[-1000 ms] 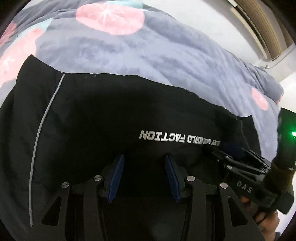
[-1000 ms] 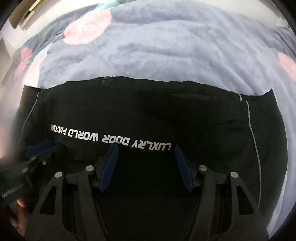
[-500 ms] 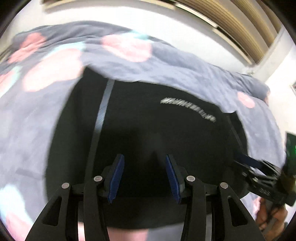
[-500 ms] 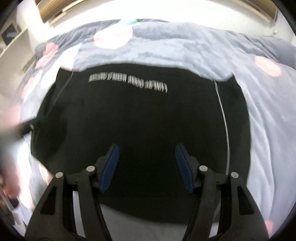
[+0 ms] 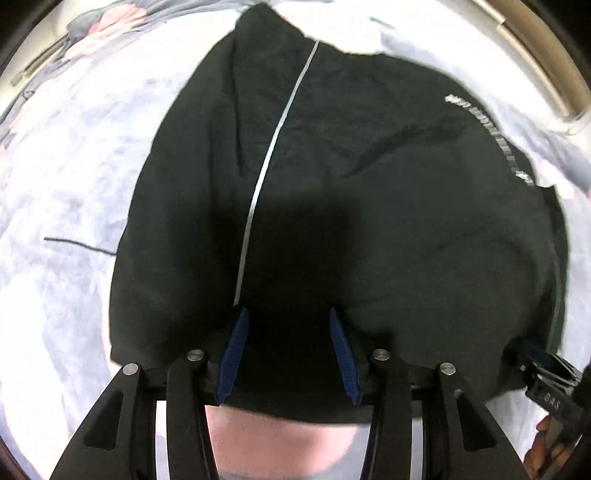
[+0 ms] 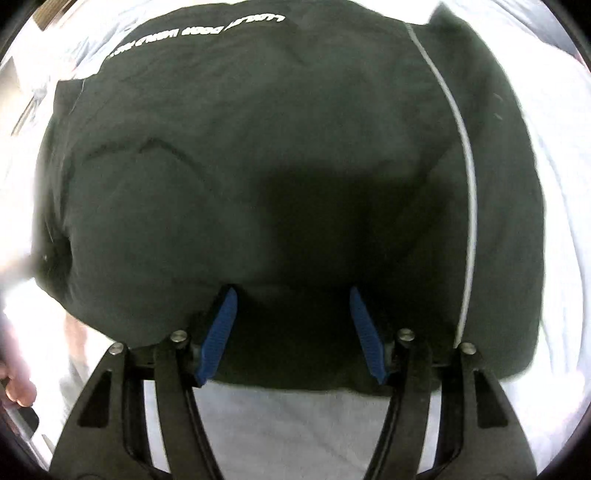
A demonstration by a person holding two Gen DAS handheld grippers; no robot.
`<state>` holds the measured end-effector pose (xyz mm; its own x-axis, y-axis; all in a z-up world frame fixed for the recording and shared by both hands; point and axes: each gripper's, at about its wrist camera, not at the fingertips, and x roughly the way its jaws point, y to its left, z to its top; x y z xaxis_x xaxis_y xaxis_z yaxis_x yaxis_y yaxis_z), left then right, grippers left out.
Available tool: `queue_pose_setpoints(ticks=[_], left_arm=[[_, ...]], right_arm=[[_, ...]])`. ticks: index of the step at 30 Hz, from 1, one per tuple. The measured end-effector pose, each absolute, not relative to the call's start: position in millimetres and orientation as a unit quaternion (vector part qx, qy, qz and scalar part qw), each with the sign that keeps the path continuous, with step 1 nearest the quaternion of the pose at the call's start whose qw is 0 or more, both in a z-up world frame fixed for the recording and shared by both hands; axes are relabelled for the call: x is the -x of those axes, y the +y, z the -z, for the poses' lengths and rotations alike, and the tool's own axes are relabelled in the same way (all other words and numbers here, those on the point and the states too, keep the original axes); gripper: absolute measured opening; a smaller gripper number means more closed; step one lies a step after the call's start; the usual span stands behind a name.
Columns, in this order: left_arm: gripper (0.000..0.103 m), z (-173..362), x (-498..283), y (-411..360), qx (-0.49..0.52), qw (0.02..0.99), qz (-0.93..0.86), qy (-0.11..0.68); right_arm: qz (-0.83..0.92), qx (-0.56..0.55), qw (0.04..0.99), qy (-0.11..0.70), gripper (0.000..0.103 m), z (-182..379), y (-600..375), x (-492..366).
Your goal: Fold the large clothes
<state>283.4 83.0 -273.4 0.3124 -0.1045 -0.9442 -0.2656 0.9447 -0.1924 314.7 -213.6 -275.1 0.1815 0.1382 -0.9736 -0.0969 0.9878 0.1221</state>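
Note:
A black jacket (image 5: 369,184) lies spread on the bed, with a silver stripe (image 5: 273,136) and white lettering (image 5: 495,136) near its far edge. My left gripper (image 5: 288,314) hangs over its near hem, jaws apart, only dark cloth showing behind the blue pads (image 5: 234,350). The right wrist view shows the same jacket (image 6: 258,147), its stripe (image 6: 469,184) on the right and the lettering (image 6: 199,33) at the top. My right gripper (image 6: 291,290) is also over the near hem with jaws apart, and it appears in the left wrist view as well (image 5: 546,384).
The pale grey quilt (image 5: 66,166) with pink patches surrounds the jacket and shows below its hem (image 6: 295,424). A thin dark thread (image 5: 77,245) lies on it to the left. A person's hand (image 5: 543,446) holds the right gripper; another hand (image 6: 18,384) shows at the left edge.
Both grippers have drawn back from the lettering to the jacket's near hem. The lettering now sits far off, and the quilt in front of the hem has come into view.

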Motion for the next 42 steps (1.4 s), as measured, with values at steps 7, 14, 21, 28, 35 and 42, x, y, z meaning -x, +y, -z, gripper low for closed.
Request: queue_pose_setpoints(ticks=[7, 14, 21, 28, 35, 42], left_arm=[[0.047, 239, -218, 101, 0.150, 0.800, -0.019, 0.580], [0.047, 229, -173, 137, 0.185, 0.791, -0.030, 0.582], [0.047, 223, -175, 170, 0.235, 0.792, -0.045, 0.561], [0.047, 218, -232, 186, 0.253, 0.803, -0.037, 0.539], [0.051, 234, -297, 209, 0.282, 0.794, -0.013, 0.539], [0.063, 273, -343, 213, 0.296, 0.779, 0.013, 0.553]], right_arm=[[-0.072, -0.107, 0.768, 0.628, 0.065, 243, -265, -254], [-0.021, -0.125, 0.784, 0.608, 0.071, 220, -328, -220], [-0.003, -0.173, 0.791, 0.587, 0.076, 203, -362, -242], [0.016, -0.132, 0.804, 0.580, 0.084, 213, -359, -297], [0.012, -0.115, 0.801, 0.587, 0.084, 231, -372, -328], [-0.010, -0.140, 0.789, 0.598, 0.084, 257, -381, -346]])
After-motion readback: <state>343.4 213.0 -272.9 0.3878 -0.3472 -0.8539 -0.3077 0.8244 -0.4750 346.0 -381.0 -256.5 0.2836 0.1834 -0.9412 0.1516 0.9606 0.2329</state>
